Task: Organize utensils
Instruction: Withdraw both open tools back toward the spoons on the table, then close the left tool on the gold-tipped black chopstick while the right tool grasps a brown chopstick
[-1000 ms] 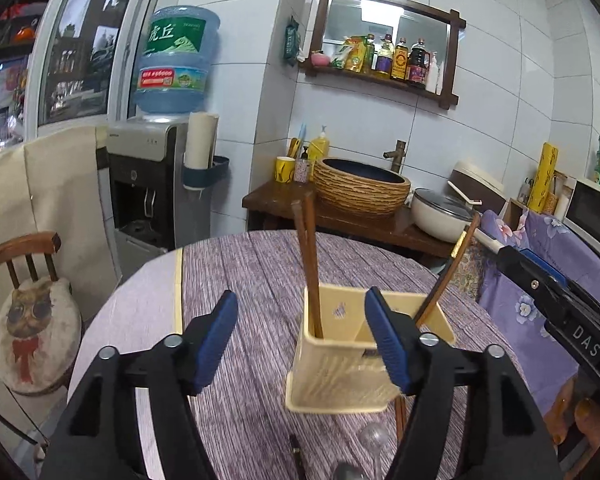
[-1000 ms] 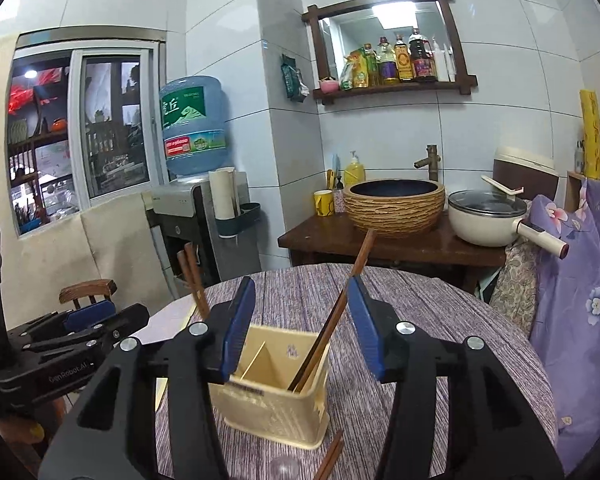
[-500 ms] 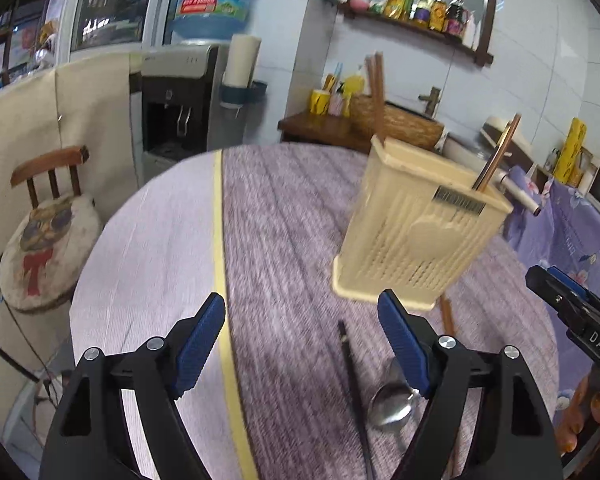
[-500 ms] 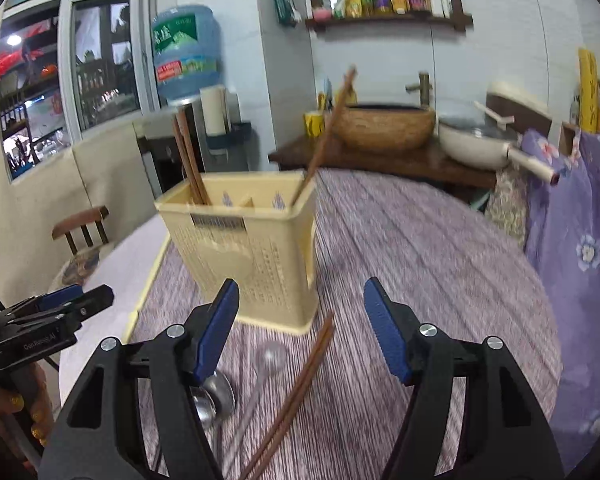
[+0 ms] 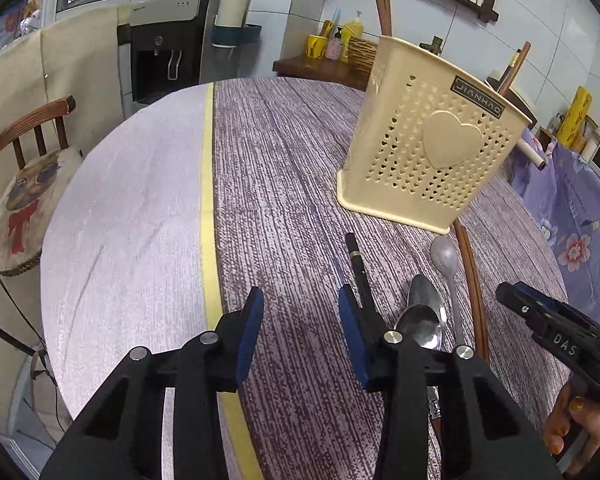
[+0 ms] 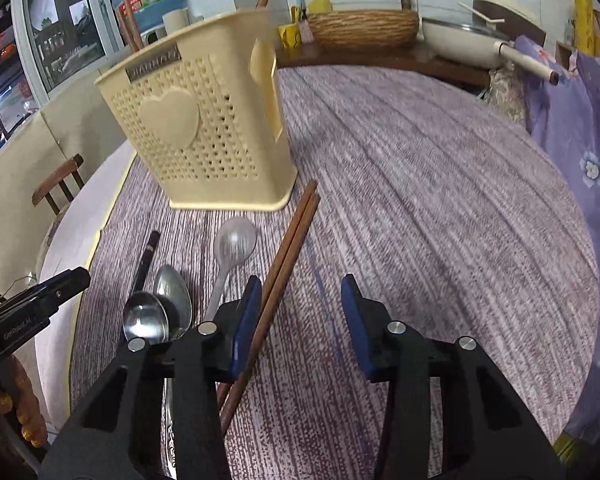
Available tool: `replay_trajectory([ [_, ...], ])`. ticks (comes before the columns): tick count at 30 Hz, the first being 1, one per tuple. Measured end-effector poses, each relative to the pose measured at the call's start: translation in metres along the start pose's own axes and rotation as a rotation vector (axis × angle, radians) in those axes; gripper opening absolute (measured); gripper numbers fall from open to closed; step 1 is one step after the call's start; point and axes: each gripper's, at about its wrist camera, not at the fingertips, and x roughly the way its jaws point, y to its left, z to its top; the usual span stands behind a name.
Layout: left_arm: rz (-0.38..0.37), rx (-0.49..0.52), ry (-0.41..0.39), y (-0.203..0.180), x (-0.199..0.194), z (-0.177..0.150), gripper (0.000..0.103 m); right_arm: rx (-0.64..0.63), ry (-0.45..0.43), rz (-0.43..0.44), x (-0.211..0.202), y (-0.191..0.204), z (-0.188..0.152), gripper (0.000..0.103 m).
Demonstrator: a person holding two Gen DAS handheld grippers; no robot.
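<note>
**Both grippers dropping to the loose utensils**

While sinking from above the cream perforated plastic holder (image 5: 432,152), the left gripper (image 5: 300,320) is closing on nothing, beside one black chopstick (image 5: 358,268).

Right view: right gripper (image 6: 298,316) is narrowing, empty, beside two brown wooden chopsticks (image 6: 288,256) before the holder; two steel spoons (image 6: 160,312), one translucent plastic spoon (image 6: 230,252) waiting.
</note>
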Motion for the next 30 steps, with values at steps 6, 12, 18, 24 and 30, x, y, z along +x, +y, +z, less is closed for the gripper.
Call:
replay_trajectory([
  [6,0.001,0.007,0.008,-0.003,0.002,-0.001,0.039,-0.017,0.042,-0.036,0.012,0.009,-0.006,0.038],
  [12,0.000,0.013,0.019,-0.004,0.005,-0.002,0.039,-0.045,0.042,-0.079,0.014,0.013,-0.005,0.038],
  [18,-0.002,0.009,0.032,-0.002,0.009,0.000,0.039,0.010,0.069,-0.033,0.018,0.001,0.000,0.029],
  [24,-0.017,0.011,0.052,-0.009,0.018,0.007,0.035,0.044,0.069,-0.049,0.030,0.000,0.016,0.023],
  [30,-0.047,0.031,0.067,-0.025,0.026,0.014,0.027,0.045,0.059,-0.064,0.034,0.001,0.022,0.021],
])
